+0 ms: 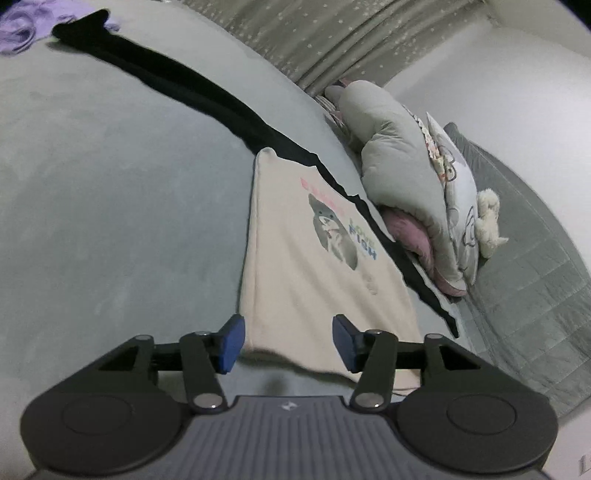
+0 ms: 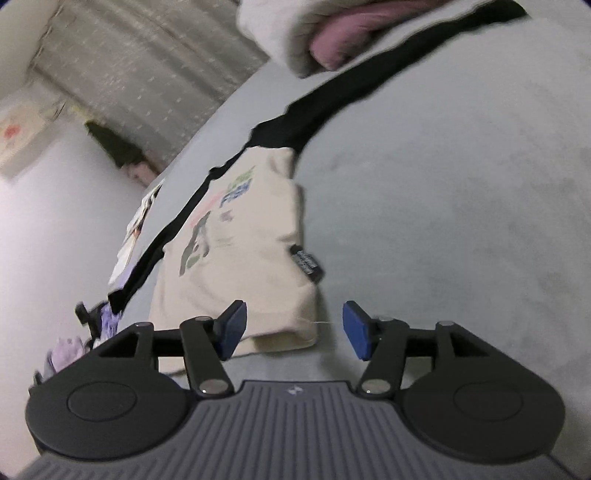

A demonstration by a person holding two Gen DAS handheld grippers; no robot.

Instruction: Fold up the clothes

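Note:
A folded cream shirt (image 1: 314, 266) with a grey animal print lies flat on the grey bed cover (image 1: 110, 203). Its near edge sits between the blue pads of my left gripper (image 1: 288, 341), whose jaws stand apart without pressing the cloth. In the right wrist view the same cream shirt (image 2: 251, 258) shows its folded corner and a dark label. My right gripper (image 2: 293, 328) is open, with that corner lying between its pads and untouched. A long black garment (image 1: 207, 96) stretches across the bed, partly under the shirt.
Grey and pink bedding with a patterned pillow and a small plush toy (image 1: 487, 218) is heaped at the right. Purple cloth (image 1: 18, 29) lies at the far left corner. Curtains (image 1: 332, 37) hang behind the bed. The bed edge and the floor (image 2: 48, 240) show on the left.

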